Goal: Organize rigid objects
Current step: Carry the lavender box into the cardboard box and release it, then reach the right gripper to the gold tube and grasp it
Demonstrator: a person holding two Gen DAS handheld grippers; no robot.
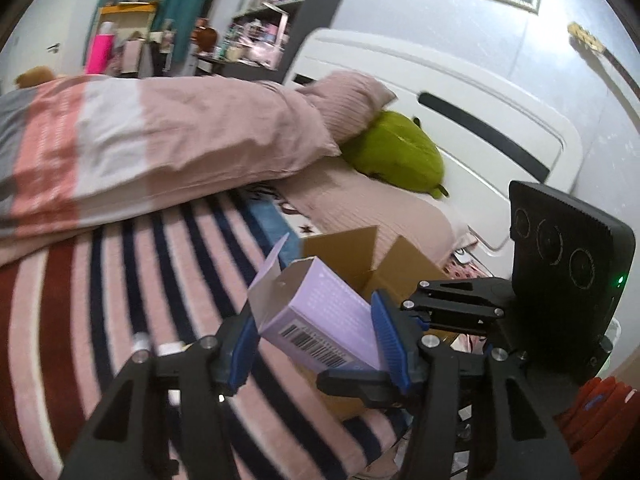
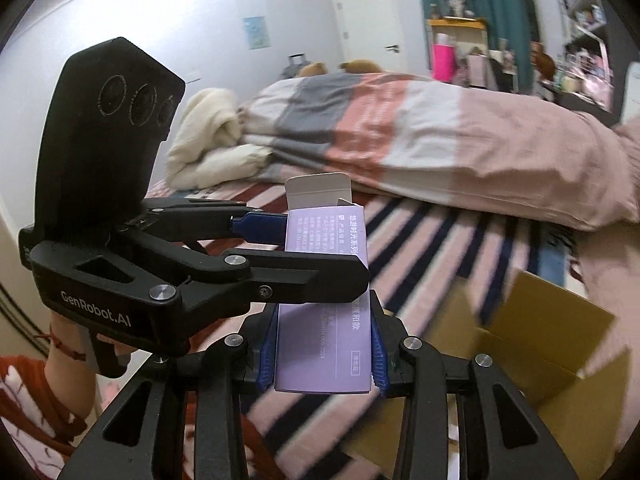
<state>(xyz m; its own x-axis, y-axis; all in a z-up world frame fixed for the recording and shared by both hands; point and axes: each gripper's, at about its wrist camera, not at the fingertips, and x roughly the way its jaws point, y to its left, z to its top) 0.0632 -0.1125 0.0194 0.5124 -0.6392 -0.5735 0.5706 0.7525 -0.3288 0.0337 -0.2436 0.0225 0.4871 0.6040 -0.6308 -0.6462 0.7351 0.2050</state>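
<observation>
A lilac carton (image 1: 320, 316) with a barcode and an open top flap is held in the air above the striped bed cover. My left gripper (image 1: 316, 340) is shut on it, blue pads on both sides. In the right wrist view my right gripper (image 2: 324, 354) is shut on the lower end of the same carton (image 2: 324, 344), and the left gripper (image 2: 296, 248) grips its upper part from the left. An open brown cardboard box (image 1: 400, 268) stands on the bed just behind and below the carton; it shows in the right wrist view (image 2: 532, 352) at lower right.
A pink, white and grey duvet (image 1: 160, 136) lies heaped across the bed. A green plush (image 1: 396, 156) rests by the white headboard (image 1: 480, 120). A cream blanket (image 2: 208, 140) lies at the far end. Shelves and a desk stand by the back wall.
</observation>
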